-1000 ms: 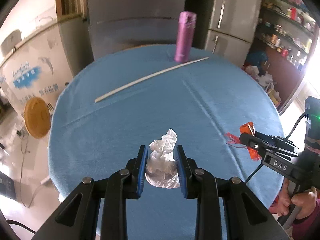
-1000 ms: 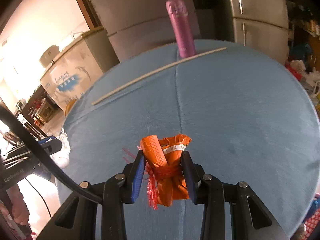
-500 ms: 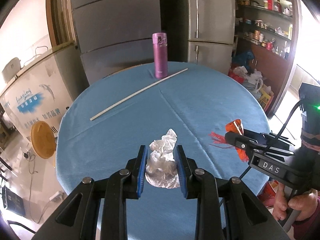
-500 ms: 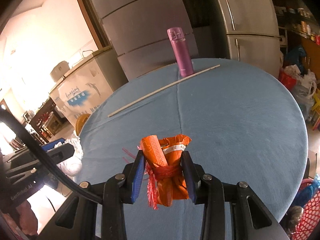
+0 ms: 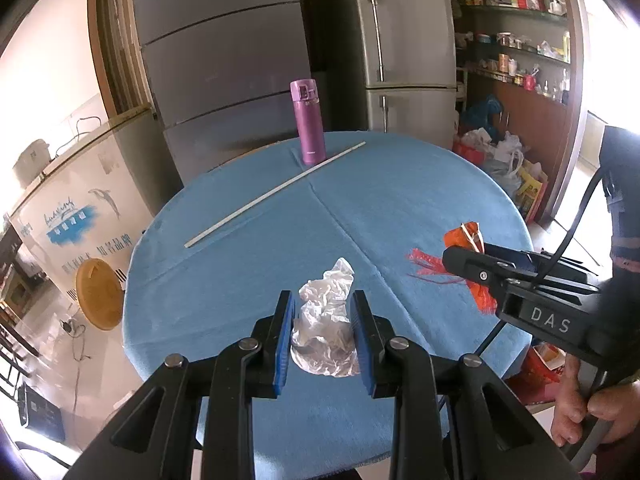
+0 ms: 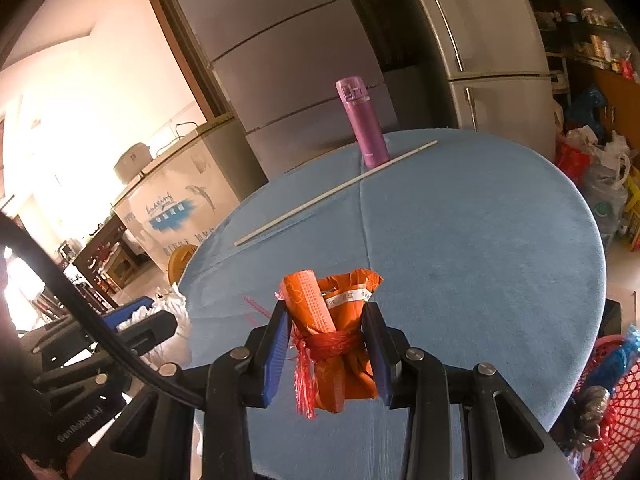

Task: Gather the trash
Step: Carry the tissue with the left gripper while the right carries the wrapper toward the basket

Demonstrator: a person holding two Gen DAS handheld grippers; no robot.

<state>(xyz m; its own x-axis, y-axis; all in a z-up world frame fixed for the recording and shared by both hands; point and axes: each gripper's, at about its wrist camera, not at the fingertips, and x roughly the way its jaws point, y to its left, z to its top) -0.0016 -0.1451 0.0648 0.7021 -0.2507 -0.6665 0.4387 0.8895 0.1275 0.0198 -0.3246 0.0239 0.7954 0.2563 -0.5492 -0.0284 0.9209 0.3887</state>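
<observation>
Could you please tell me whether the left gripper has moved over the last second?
Yes. The left gripper, shut on the crumpled white plastic bag, has pulled back and up: the purple insulated bottle and round blue table now look smaller and farther away.

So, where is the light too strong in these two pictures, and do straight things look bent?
Left wrist view: glare whitens the right edge by the shelves; the fridge bows. Right wrist view: the left wall is washed out in warm light; the orange wrapper stays sharp, and the table rim curves strongly.
</observation>
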